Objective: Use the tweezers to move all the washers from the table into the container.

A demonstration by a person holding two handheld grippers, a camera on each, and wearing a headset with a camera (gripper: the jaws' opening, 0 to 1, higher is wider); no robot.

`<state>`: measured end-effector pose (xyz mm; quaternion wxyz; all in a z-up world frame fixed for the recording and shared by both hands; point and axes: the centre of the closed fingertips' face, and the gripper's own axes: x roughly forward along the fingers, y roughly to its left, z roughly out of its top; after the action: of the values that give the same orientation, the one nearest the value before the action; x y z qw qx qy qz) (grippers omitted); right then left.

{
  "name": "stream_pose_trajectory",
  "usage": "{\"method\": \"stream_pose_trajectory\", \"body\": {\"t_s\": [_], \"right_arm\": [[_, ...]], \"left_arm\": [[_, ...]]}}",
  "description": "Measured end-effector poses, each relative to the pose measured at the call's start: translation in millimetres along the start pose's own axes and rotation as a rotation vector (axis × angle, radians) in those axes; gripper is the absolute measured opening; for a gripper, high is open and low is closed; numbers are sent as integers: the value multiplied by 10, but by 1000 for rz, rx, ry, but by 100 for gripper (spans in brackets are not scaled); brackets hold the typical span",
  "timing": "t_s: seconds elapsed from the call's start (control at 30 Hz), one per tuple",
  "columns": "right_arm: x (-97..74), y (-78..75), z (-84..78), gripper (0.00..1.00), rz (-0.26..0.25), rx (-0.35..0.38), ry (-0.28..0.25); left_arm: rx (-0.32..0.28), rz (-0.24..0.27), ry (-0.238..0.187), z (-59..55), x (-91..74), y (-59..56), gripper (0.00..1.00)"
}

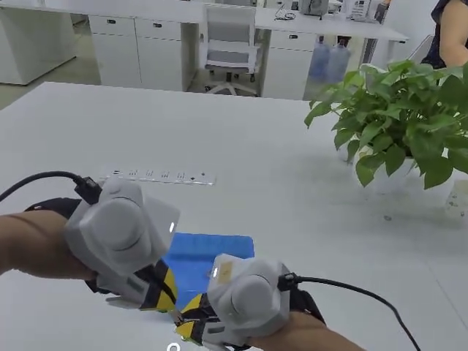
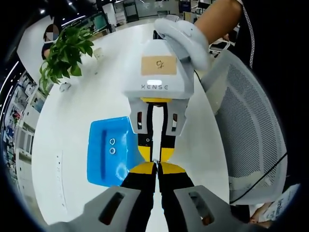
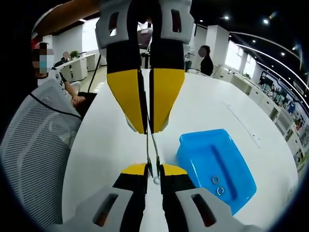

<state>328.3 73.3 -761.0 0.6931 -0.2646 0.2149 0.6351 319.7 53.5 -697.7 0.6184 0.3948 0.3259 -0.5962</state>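
The blue container [image 1: 212, 252] [image 2: 104, 154] [image 3: 217, 169] lies on the white table [image 1: 292, 197] with two washers [image 2: 112, 146] [image 3: 217, 185] inside. Thin metal tweezers [image 3: 150, 150] [image 2: 155, 162] run between the two grippers, which face each other tip to tip just beside the container. My left gripper [image 1: 170, 301] [image 2: 158, 167] [image 3: 147, 128] is shut on the tweezers' upper part. My right gripper [image 1: 186, 323] [image 3: 153, 170] [image 2: 154, 153] is shut around the legs near the tips. One washer [image 3: 156, 180] [image 1: 173, 348] lies on the table at the tweezers' tips; whether it is pinched I cannot tell.
A potted plant [image 1: 398, 124] stands at the table's far right. A flush power strip [image 1: 157, 177] is set into the table beyond the container. A mesh chair [image 2: 246, 145] [image 3: 34, 154] stands by the near table edge.
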Motion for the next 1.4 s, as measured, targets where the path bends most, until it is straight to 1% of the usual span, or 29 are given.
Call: {"method": "stream_pose_trajectory", "body": {"t_s": [0.1,0.4,0.63,0.93,1.17,1.2,1.23,1.4], "right_arm": [[46,42,-15,11,12,2,4],[118,112,-58,11,22,2,10],[177,168,-83,11,31,16,12],[240,214,-141,11,47,24,25],[273,240,-170,11,55,37,27],[276,242,-171,11,56,37,26],[280,244,-175,11,58,37,27],[292,225,-175,11,59,36,26]], "left_arm": [[-1,-7,6,-23,13,-21,6],[-6,-19,18,-83,40,-89,6],[-16,-26,23,-134,63,-140,6],[-26,-36,30,-201,128,-167,6],[-28,-45,32,-225,168,-184,6],[-29,-46,32,-230,173,-183,6],[-33,-45,21,-216,174,-177,6],[-36,-40,19,-217,172,-138,6]]}}
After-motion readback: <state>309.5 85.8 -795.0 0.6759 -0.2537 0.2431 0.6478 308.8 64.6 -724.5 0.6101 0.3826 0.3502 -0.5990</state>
